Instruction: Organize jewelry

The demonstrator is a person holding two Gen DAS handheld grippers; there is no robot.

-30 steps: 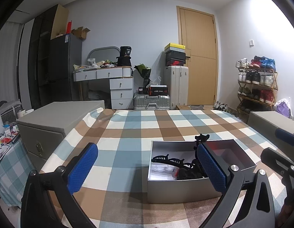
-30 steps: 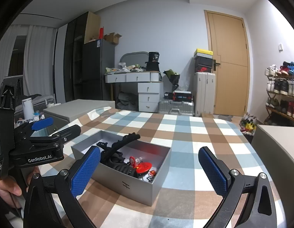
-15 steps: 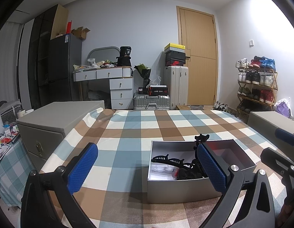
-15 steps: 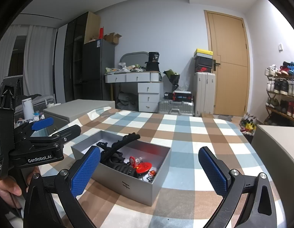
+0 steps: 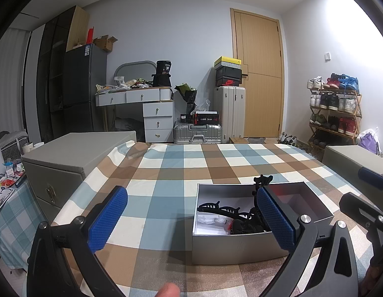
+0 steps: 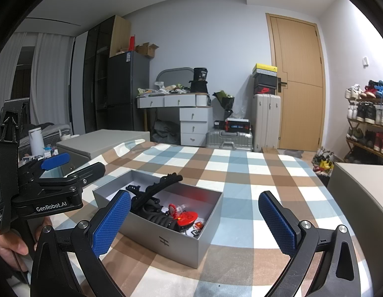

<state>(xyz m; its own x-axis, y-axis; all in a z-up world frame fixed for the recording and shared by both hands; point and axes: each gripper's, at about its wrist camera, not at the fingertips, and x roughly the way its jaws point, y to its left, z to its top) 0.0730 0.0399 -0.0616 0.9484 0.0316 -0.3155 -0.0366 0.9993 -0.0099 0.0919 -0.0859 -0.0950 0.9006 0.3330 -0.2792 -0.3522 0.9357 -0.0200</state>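
An open silver box (image 5: 241,247) (image 6: 166,241) sits on the checked tablecloth. It holds black hair clips (image 5: 243,219) (image 6: 154,198), a red round piece (image 6: 189,216) and small items. My left gripper (image 5: 191,220) is open and empty, near the box's front left side; its right finger overlaps the box. My right gripper (image 6: 195,222) is open and empty, near the box's front right corner. The left gripper also shows in the right wrist view (image 6: 52,185), and the right gripper shows at the edge of the left wrist view (image 5: 365,198).
The checked tablecloth (image 5: 181,170) covers the table. Grey cabinets stand at the left (image 5: 75,153) and right (image 5: 352,156). A dresser (image 5: 151,113), suitcases (image 5: 228,113), a door and a shoe rack (image 5: 332,109) lie beyond.
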